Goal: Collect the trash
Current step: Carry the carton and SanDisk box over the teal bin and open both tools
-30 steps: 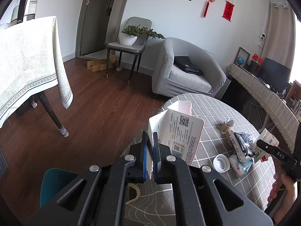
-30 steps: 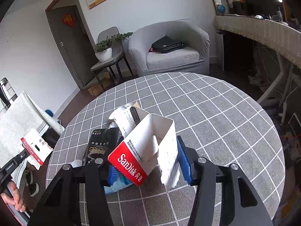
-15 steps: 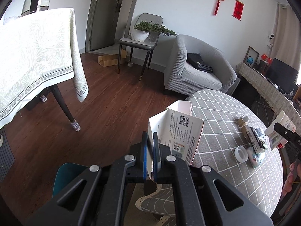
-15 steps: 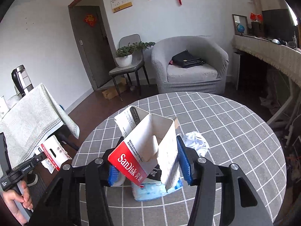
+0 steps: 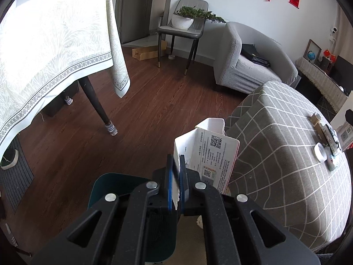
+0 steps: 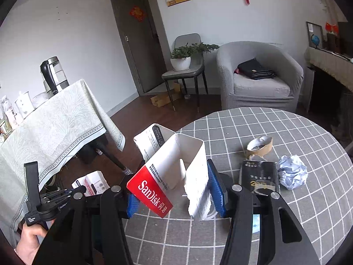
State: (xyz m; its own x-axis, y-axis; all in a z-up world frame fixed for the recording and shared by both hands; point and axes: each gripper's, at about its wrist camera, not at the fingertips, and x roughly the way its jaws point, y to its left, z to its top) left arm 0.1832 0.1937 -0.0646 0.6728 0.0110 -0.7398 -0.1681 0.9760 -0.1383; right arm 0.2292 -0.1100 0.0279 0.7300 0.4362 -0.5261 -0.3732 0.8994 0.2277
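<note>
Right under the left gripper (image 5: pixel 174 183) sits the teal bin (image 5: pixel 123 190), its rim showing just below and in front of the blue pads, and that is the relation the next move looks to turn on: the drop point lies straight down from that tool, off the left edge of the round table (image 5: pixel 275 154). The left jaws are pressed together on the torn edge of a flattened white carton (image 5: pixel 209 152) printed with square codes, which stands up and away from the fingers with its long side roughly upright, leaning a little toward the table. So the left hand is plainly the nearer one to the bin. The right gripper (image 6: pixel 176 196) hangs over the near part of the table, its jaws partly apart but clamped on the two outer walls of an open red-and-white box (image 6: pixel 174 170), mouth turned up and away. I'd say it has to travel to its own left, past the table's edge, to reach the same bin. From the right camera the left gripper shows low at the left, carrying its carton beside the cloth-covered side table (image 6: pixel 55 119). Farther out on the round table lie a black packet (image 6: pixel 258 174), a crumpled paper ball (image 6: pixel 292 174) and a squashed paper cup (image 6: pixel 260 144), not yet collected.
</note>
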